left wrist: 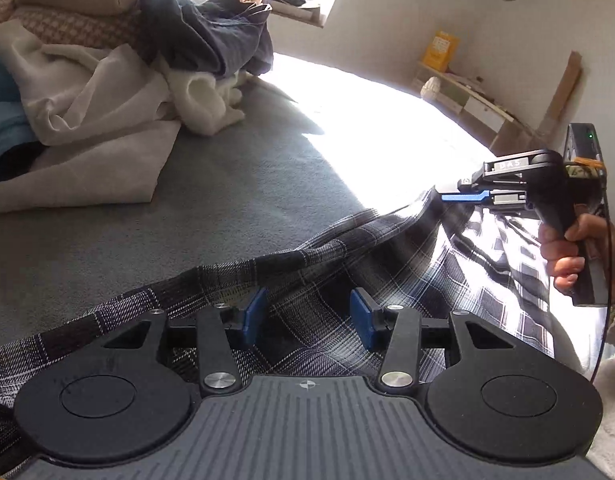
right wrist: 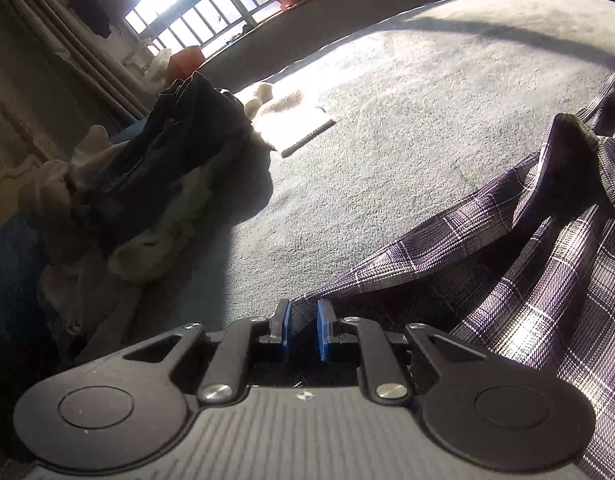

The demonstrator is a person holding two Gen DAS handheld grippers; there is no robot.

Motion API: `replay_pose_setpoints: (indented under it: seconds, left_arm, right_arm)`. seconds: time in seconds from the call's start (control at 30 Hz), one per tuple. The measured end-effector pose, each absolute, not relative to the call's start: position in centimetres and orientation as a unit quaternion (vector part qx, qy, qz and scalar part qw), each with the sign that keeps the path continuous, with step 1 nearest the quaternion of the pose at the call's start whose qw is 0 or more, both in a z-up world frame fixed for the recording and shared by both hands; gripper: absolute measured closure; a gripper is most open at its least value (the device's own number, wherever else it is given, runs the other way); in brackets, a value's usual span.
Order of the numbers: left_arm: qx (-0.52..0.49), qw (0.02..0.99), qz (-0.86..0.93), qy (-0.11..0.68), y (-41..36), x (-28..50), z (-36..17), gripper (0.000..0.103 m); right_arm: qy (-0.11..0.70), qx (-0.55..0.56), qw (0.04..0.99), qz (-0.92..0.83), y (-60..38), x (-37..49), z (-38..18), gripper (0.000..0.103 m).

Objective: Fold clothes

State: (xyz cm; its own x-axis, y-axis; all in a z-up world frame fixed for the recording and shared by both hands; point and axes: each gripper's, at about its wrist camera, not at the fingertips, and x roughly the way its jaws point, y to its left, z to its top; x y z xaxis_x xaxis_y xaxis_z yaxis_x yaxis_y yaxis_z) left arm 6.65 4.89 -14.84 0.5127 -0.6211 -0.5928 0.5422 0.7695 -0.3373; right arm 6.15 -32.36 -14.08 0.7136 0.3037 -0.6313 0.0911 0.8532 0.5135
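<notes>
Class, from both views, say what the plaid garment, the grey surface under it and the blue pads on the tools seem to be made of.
Plaid garment: thin woven cloth, probably cotton or flannel; visible weave, soft folds, matte.
Grey surface: short-pile fabric, like a fleece cover or carpet; fuzzy, matte texture.
Blue pads: likely rubber or plastic; smooth, uniform, slightly dull.

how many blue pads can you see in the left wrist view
3: two on the left tool, one each side of the plaid shirt; one on the right tool at the shirt's far edge. Its second pad may be hidden.

Plaid shirt [right wrist: 527,280] cut off at right edge
</notes>
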Motion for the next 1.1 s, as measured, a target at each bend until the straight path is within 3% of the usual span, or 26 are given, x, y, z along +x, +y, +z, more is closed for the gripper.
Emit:
replay_pose_setpoints:
  seconds: [0.23, 0.43, 0.6, 0.7, 0.83, 1.1]
  left_arm:
    - [-0.107, 0.865, -0.315, 0.376, 3.8, 9.3, -16.7, 0.057]
    - [-0.157, 0.861, -0.308, 0.373, 4.3, 10.0, -16.5, 0.057]
    - [-0.153, 0.855, -0.348, 0.352, 3.7, 9.2, -15.7, 0.056]
    - [-0.13, 0.853, -0.356, 0.359, 2.6, 9.0, -16.4, 0.055]
    - [-0.124, 0.853, -0.349, 0.369, 2.2, 9.0, -17.3, 0.055]
    - [-0.124, 0.856, -0.338, 0.371, 1.9, 9.2, -17.3, 0.055]
  right_arm:
    - [0.41, 0.182, 0.888, 0.104, -28.1, 7.0, -15.3, 0.088]
    - [0.39, 0.255, 0.882, 0.075, -29.6, 9.0, -15.3, 0.087]
    - [0.404, 0.173, 0.887, 0.142, -26.6, 8.0, -14.6, 0.087]
    - [0.404, 0.131, 0.901, 0.093, -26.5, 8.1, -15.7, 0.087]
    - [0.376, 0.211, 0.902, 0.02, -31.0, 7.5, -15.1, 0.087]
    - [0.375, 0.049, 0.921, -0.097, -37.1, 1.2, -11.8, 0.08]
